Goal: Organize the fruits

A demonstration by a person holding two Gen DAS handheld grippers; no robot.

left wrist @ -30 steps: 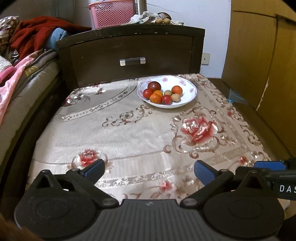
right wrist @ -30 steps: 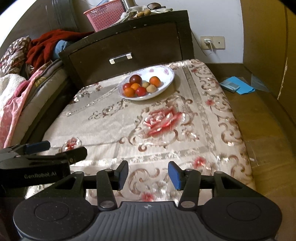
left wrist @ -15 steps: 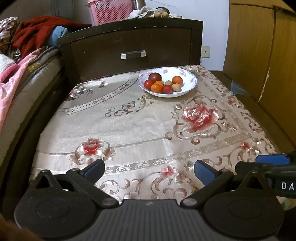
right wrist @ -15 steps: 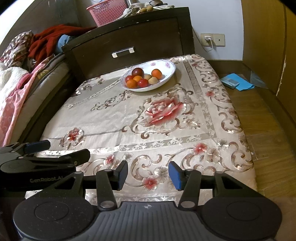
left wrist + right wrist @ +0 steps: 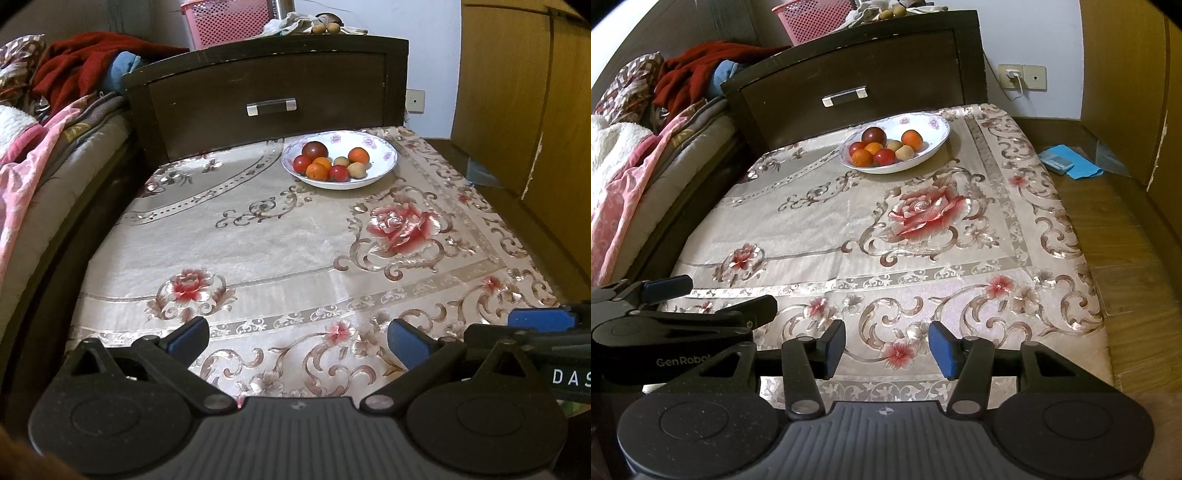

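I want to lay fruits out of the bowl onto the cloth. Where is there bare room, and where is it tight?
The floral cloth is bare from both open grippers up to the bowl. Widest patch: left of the bowl, bordered by the dark drawer front and the bedding. Fruit crowds the bowl's left half.

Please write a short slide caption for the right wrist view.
Both grippers, right and left, open above a floral cloth; fruit bowl far ahead.

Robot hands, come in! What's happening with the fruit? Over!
Left tongs open, empty. Right tongs open, empty. Fruits all in the white bowl at the cloth's far end, untouched. Nothing in the way.
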